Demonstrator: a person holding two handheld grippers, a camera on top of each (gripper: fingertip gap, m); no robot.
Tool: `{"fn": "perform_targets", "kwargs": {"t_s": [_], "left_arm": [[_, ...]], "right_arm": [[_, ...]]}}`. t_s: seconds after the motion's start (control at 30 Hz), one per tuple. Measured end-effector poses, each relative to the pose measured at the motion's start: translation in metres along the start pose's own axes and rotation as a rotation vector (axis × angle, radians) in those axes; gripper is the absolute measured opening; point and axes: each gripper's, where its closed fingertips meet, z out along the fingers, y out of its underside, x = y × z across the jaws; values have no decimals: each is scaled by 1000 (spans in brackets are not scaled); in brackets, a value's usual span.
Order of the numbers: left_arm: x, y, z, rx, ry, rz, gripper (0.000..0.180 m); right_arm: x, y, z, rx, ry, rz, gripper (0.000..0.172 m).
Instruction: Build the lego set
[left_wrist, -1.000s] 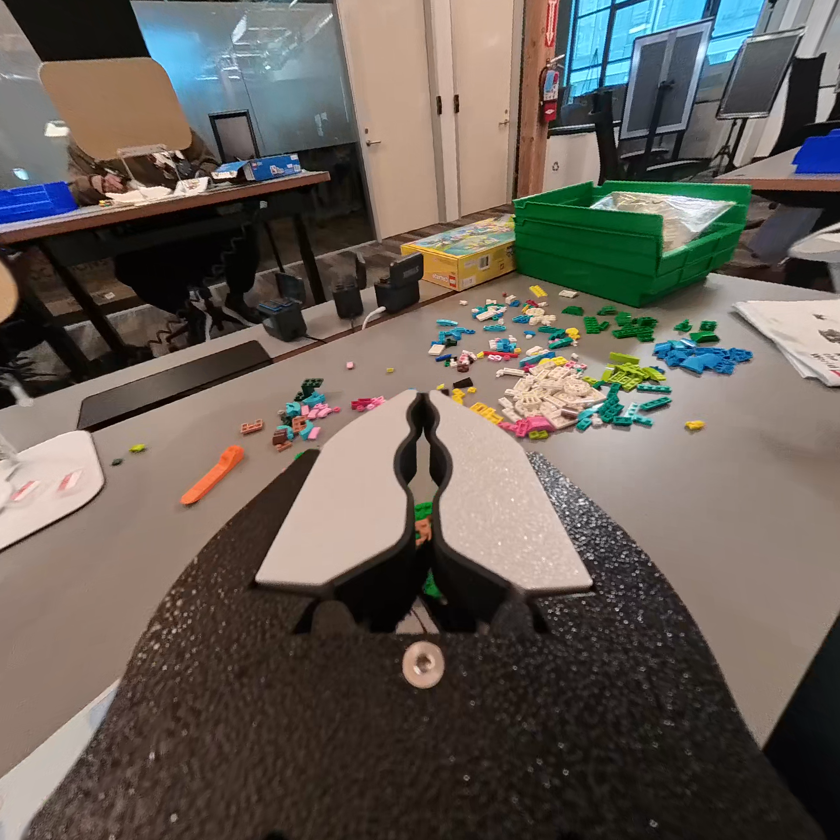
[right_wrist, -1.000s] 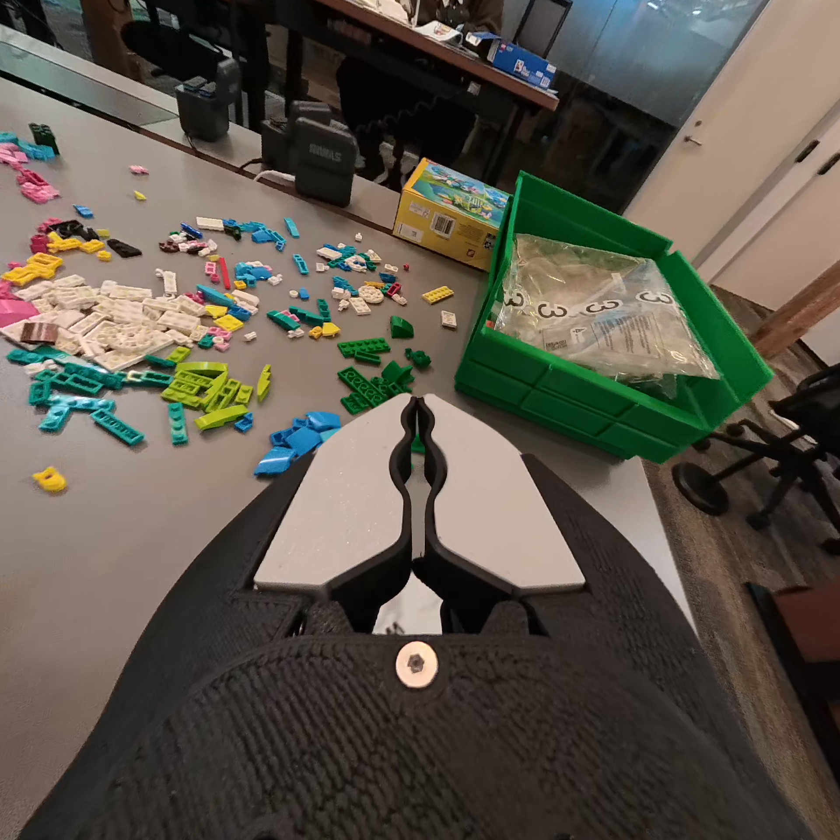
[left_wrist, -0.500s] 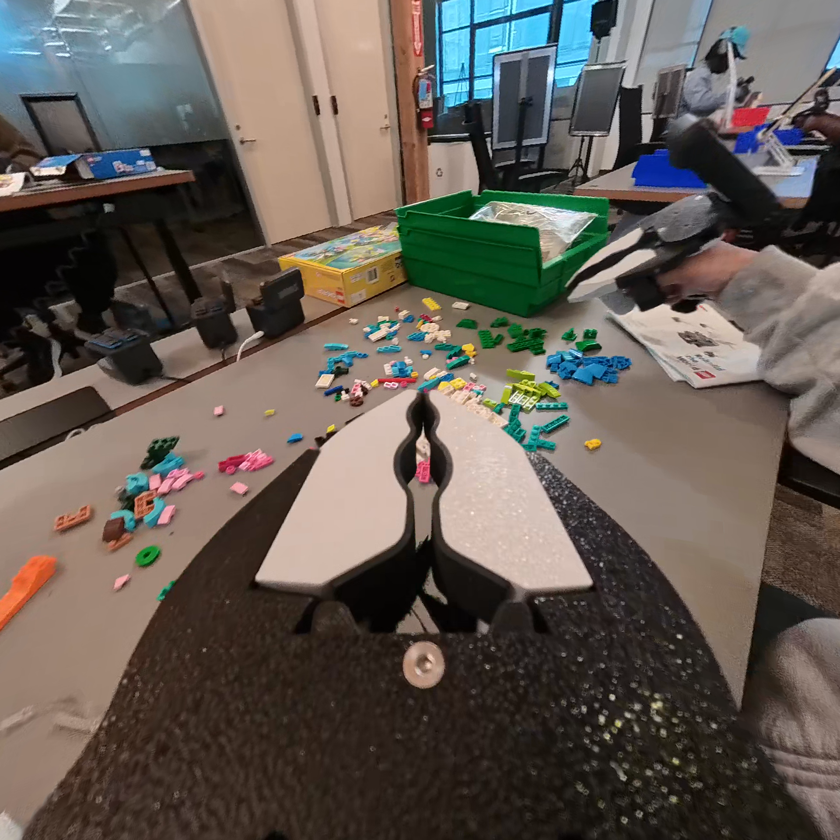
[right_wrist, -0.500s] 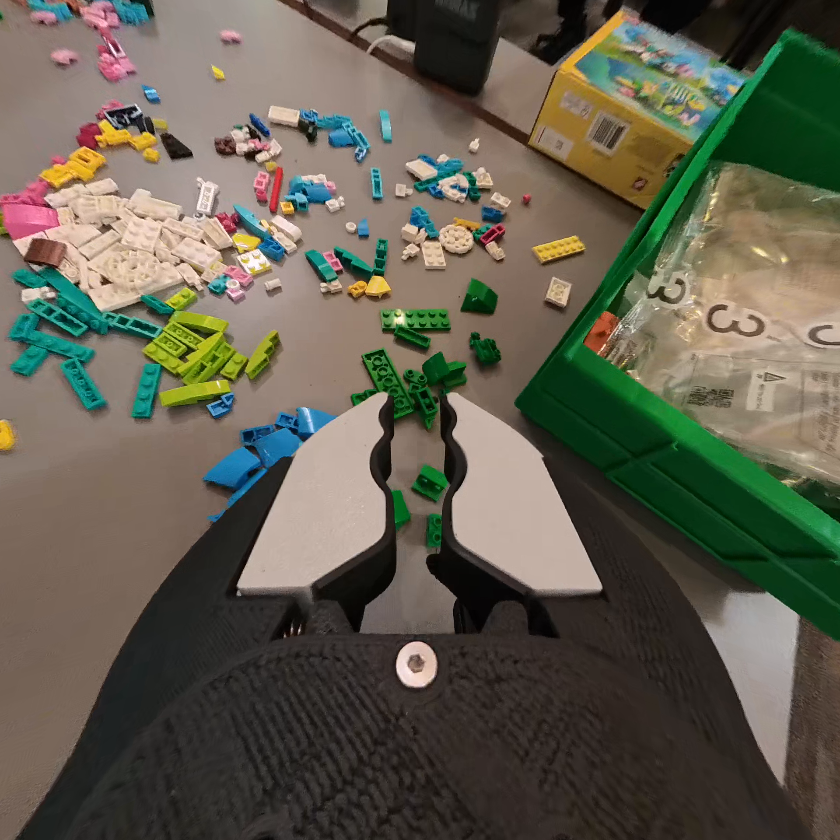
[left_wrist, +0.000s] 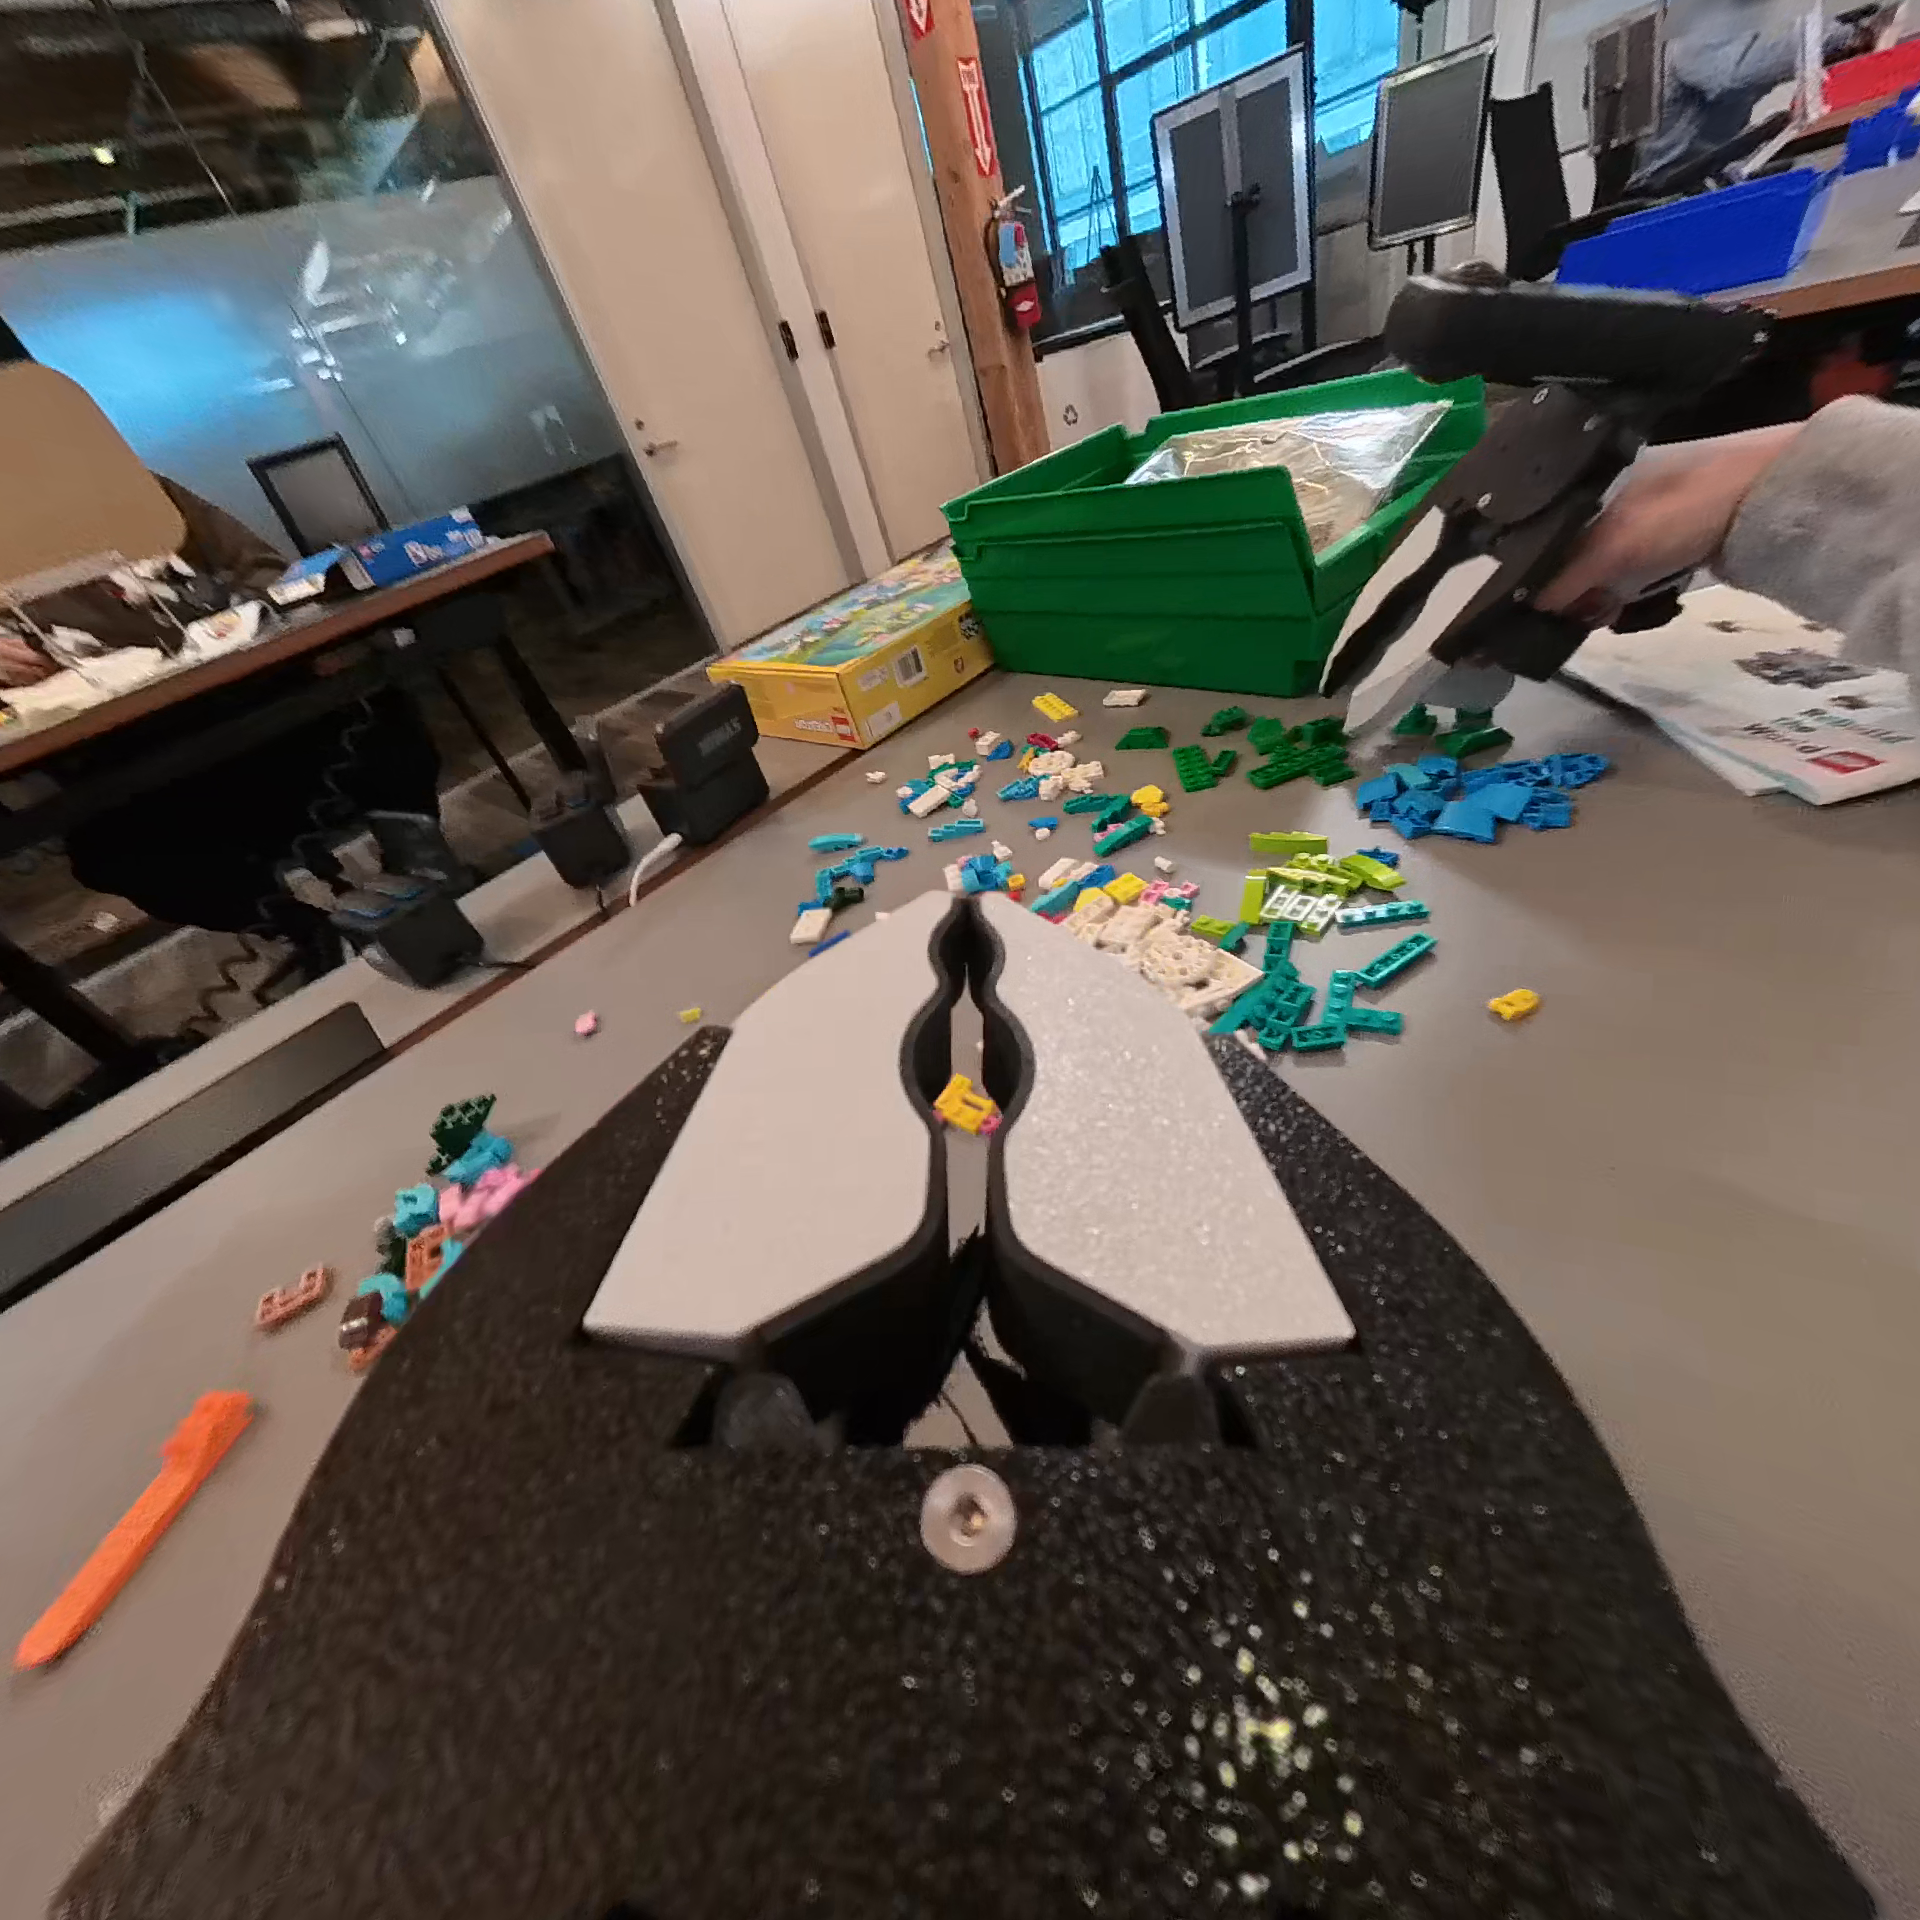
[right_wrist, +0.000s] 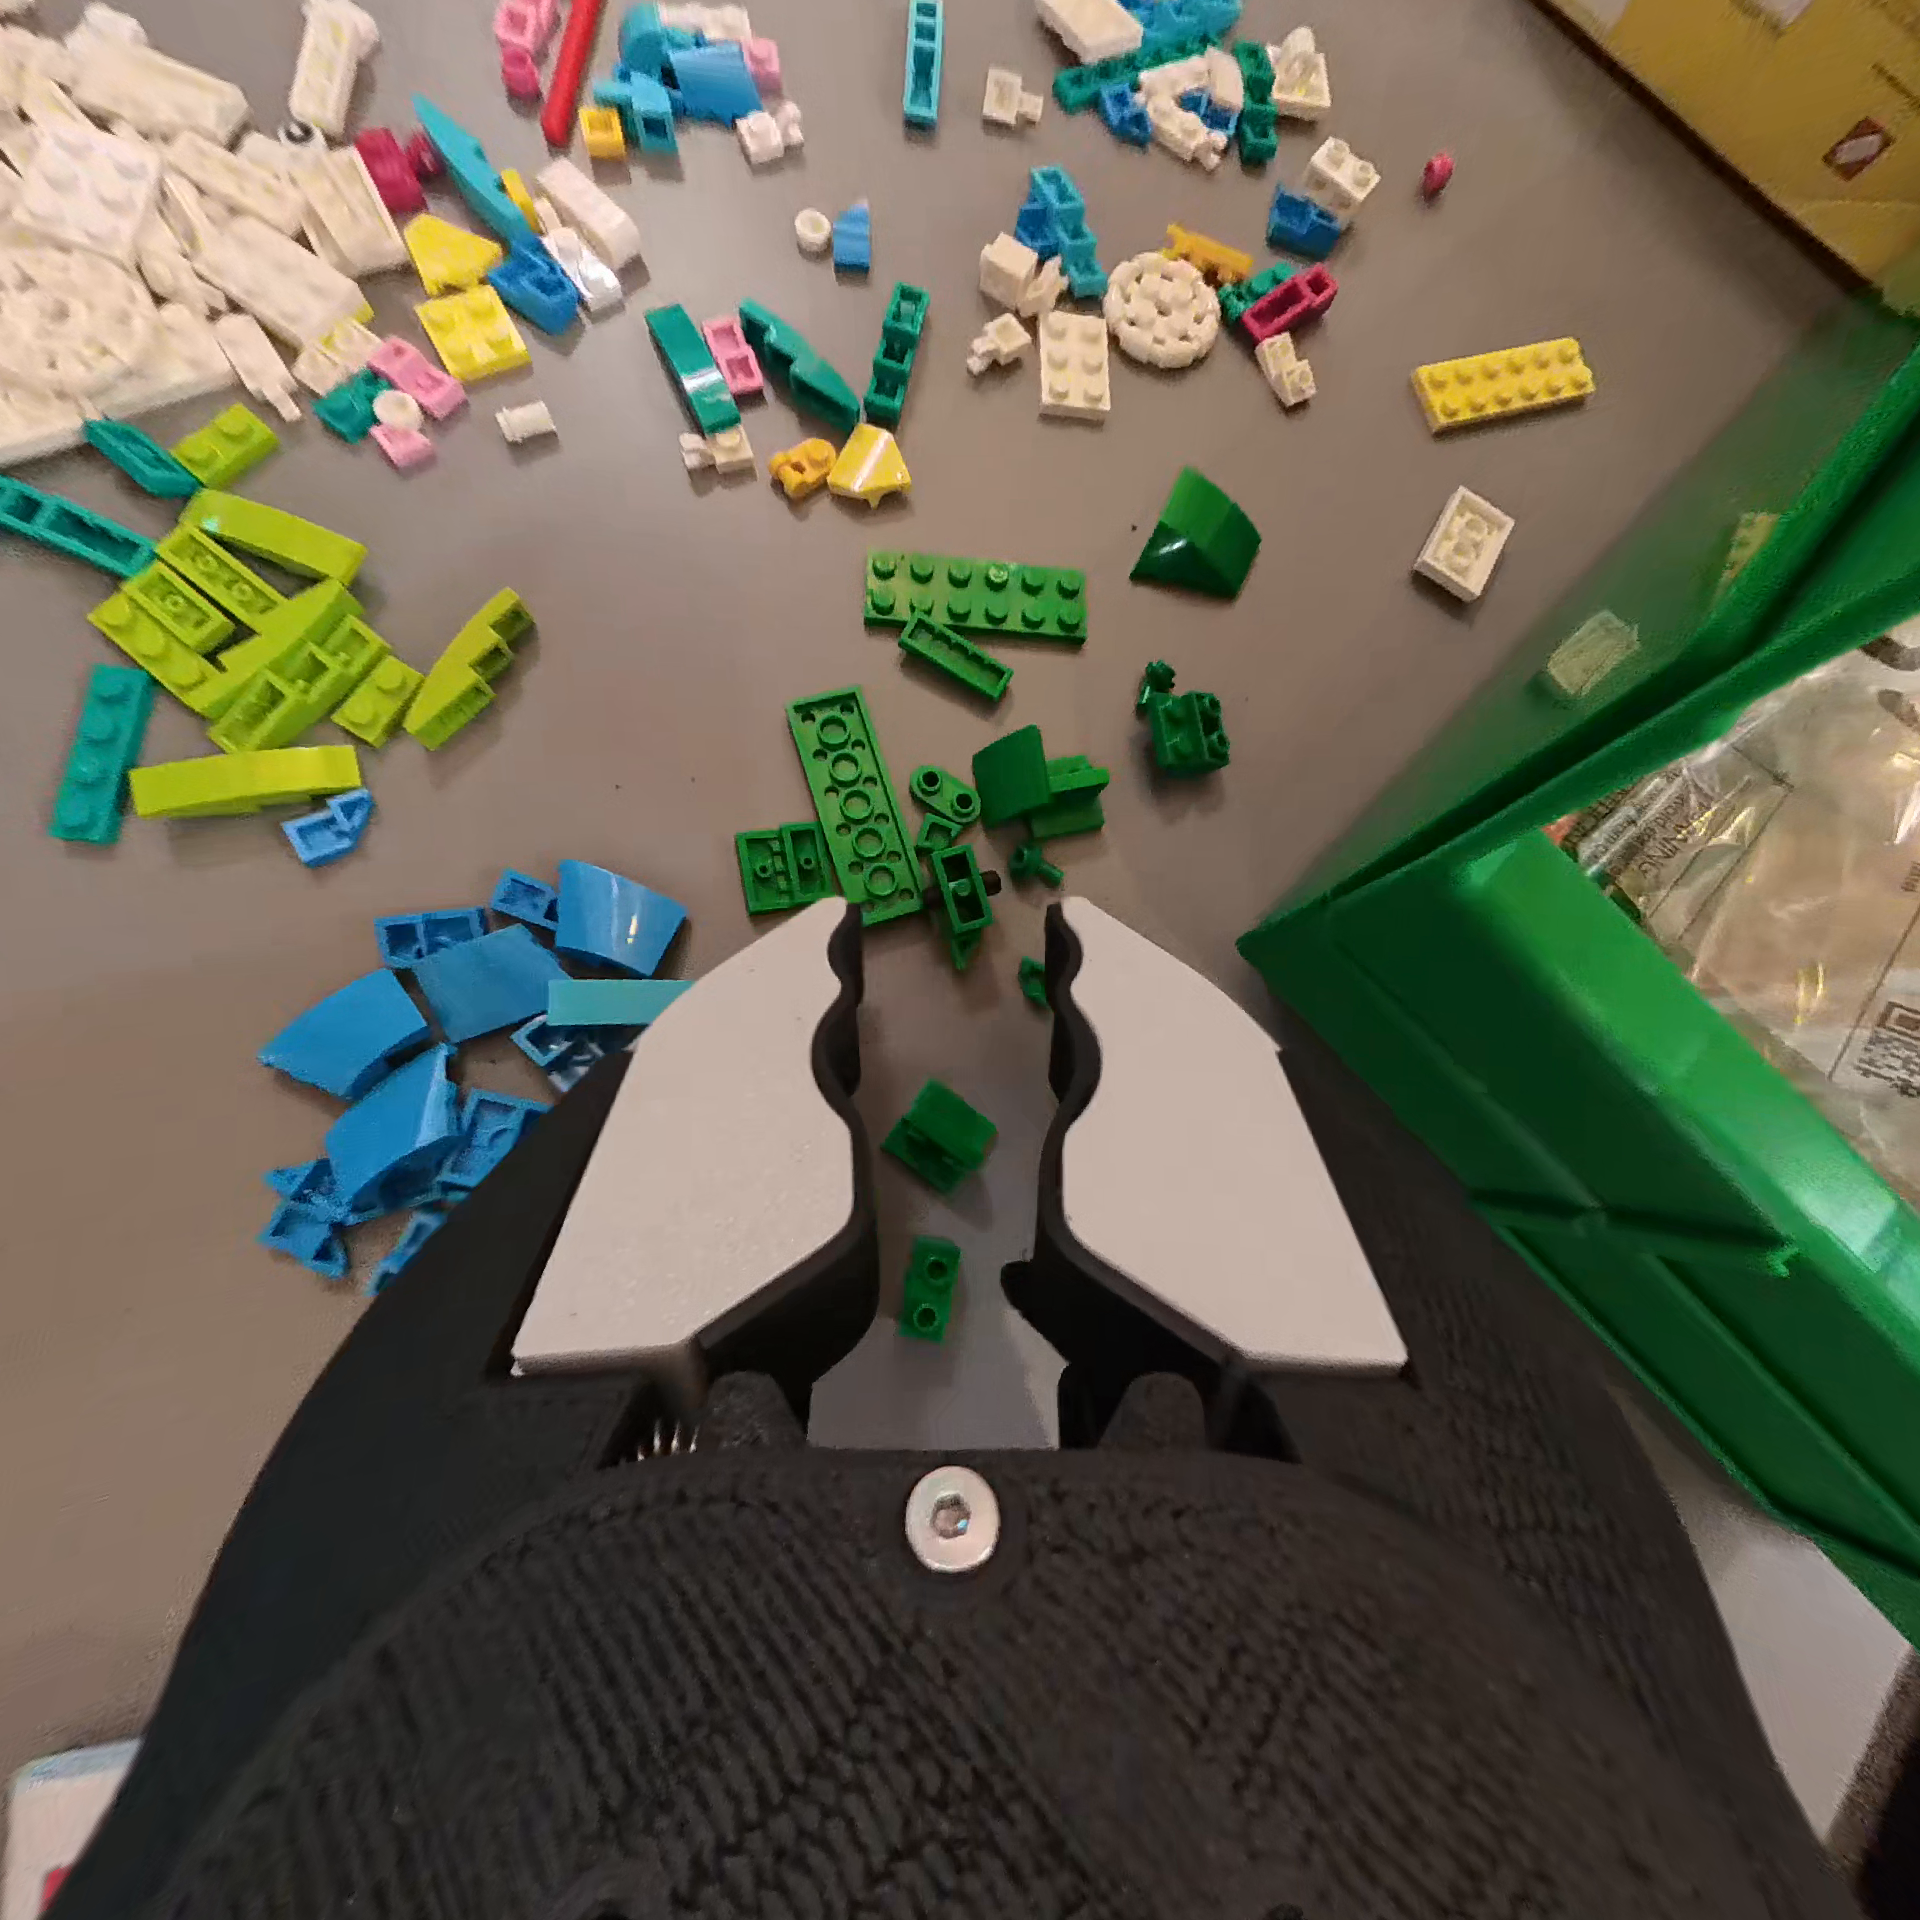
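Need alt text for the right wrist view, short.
The open right gripper hovers over a cluster of green toy bricks on a grey table, gripping nothing. Blue bricks lie to its left, a green bin holding clear bags to its right, and mixed coloured bricks beyond.

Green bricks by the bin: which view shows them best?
The right wrist view: the green bricks lie close beneath the open right tongs, studs visible. The left wrist view shows them small and far off.

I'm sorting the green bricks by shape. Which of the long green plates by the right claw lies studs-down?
The long green plate just ahead of the right claw: it shows round underside holes, while the other long green plate farther off shows studs.
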Motion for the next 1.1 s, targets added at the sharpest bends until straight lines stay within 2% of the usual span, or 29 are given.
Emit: {"fn": "perform_targets", "kwargs": {"t_s": [0.13, 0.23, 0.4, 0.5, 0.67, 0.73, 0.8, 0.9, 1.0, 1.1], "left_arm": [[-3, 1, 16, 20, -25, 77, 0], [-7, 1, 27, 43, -24, 75, 0], [-16, 9, 48, 93, -23, 61, 0], [-22, 15, 51, 97, -68, 106, 0], [-19, 28, 46, 88, -63, 37, 0], [-17, 32, 45, 80, -66, 11, 0], [-15, 27, 41, 106, -70, 7, 0], [-12, 24, 40, 121, -77, 35, 0], [-8, 26, 41, 112, -65, 44, 0], [-5, 25, 40, 115, -52, 41, 0]], "right_arm": [[5, -1, 7, 12, 5, 14, 22], [6, 1, 8, -19, 18, 12, 11], [7, 4, -15, -82, 65, 22, 9], [17, 21, -29, -148, 129, 54, 9], [25, 41, -25, -207, 147, 79, 9], [24, 40, -23, -192, 130, 89, 10], [20, 37, -25, -177, 105, 96, 19], [13, 17, -27, -73, 70, 100, 25], [8, -9, -18, 36, 51, 102, 25], [16, -14, -1, 46, 104, 125, 24]]}}
